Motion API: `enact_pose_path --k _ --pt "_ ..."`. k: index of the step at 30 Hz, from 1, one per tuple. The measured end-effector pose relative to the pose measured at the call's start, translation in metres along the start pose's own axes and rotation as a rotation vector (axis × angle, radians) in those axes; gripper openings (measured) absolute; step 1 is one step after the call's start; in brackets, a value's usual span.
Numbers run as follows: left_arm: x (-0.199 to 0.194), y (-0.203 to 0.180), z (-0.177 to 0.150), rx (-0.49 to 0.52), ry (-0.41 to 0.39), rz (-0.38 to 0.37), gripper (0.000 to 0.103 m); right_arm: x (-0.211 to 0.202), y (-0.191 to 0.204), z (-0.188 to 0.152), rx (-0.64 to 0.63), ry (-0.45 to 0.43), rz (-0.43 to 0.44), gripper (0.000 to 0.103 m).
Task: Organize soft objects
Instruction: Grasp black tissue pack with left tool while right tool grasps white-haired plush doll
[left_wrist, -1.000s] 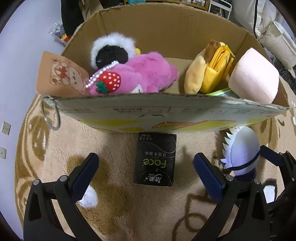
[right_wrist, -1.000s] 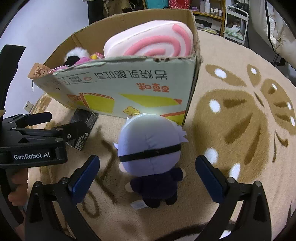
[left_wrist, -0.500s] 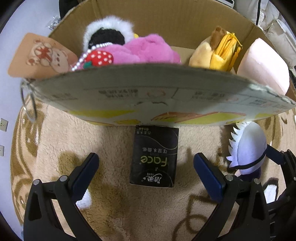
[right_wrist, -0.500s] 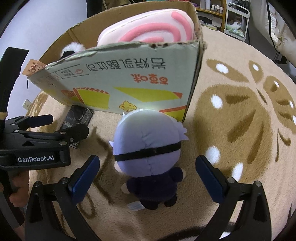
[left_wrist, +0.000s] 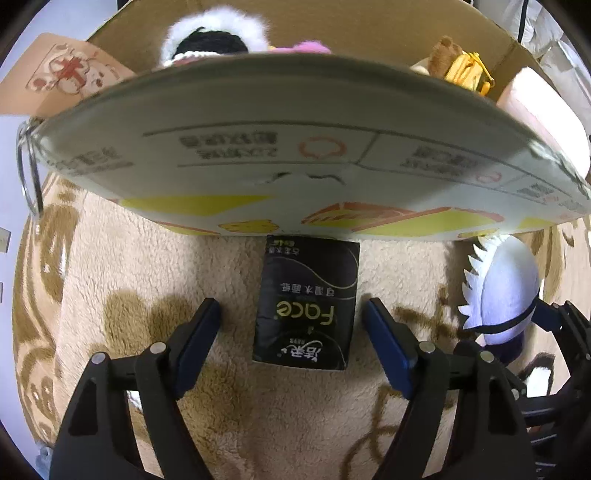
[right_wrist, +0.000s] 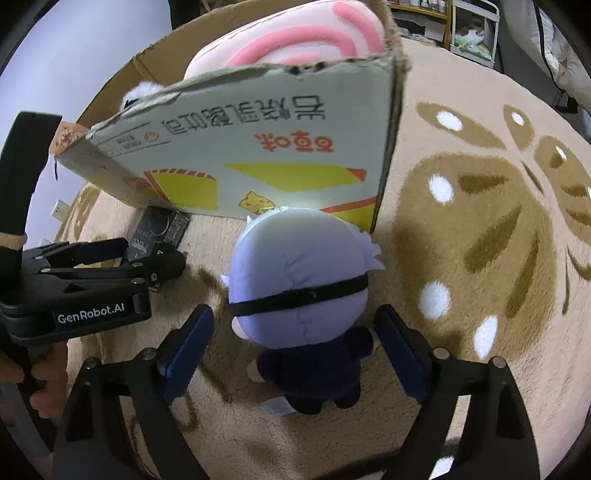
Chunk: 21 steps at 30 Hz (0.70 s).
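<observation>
Both grippers have come down closer to the rug since a second ago, and their jaws have just been closing. From the left wrist, the left gripper (left_wrist: 291, 325) straddles the black tissue pack (left_wrist: 308, 302) lying flat on the beige rug (left_wrist: 147, 273), its far end right at the foot of the cardboard box (left_wrist: 277, 162); the blue pads (left_wrist: 197, 332) stand just clear of the pack's long sides, so nothing is held yet. The pack is thin and slick, so I judge the pads may skid over its wrapper or pinch rug pile instead if they close too high. From the right wrist, the right gripper (right_wrist: 293, 339) brackets the plush doll (right_wrist: 299, 295), which lies on the rug just in front of the box wall, pale head towards it; the pads are near its dark body but a gap shows on each side. A grip on the narrow body below the big head could let the head flop and catch the box rim when lifted. The two grippers work close together and could knock each other.
</observation>
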<state>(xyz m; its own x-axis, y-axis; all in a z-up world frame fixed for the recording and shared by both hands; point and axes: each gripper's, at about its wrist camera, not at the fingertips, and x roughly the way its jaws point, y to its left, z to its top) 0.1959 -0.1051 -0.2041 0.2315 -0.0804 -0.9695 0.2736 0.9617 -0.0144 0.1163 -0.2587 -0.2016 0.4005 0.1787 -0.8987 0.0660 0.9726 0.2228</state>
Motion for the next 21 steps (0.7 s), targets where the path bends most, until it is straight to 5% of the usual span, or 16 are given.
enact_pose_path --k 5,11,21 --pt "0.003 0.016 -0.003 -0.003 -0.009 0.002 0.069 0.0 -0.008 0.001 0.012 -0.004 -0.011 0.078" --pt "-0.004 0.027 -0.01 -0.043 -0.016 0.027 0.045 -0.001 -0.002 0.001 -0.034 -0.02 -0.023 0.068" --pt "-0.022 0.036 -0.022 -0.055 -0.069 0.023 0.044 -0.018 0.004 -0.004 -0.033 -0.066 -0.02 0.064"
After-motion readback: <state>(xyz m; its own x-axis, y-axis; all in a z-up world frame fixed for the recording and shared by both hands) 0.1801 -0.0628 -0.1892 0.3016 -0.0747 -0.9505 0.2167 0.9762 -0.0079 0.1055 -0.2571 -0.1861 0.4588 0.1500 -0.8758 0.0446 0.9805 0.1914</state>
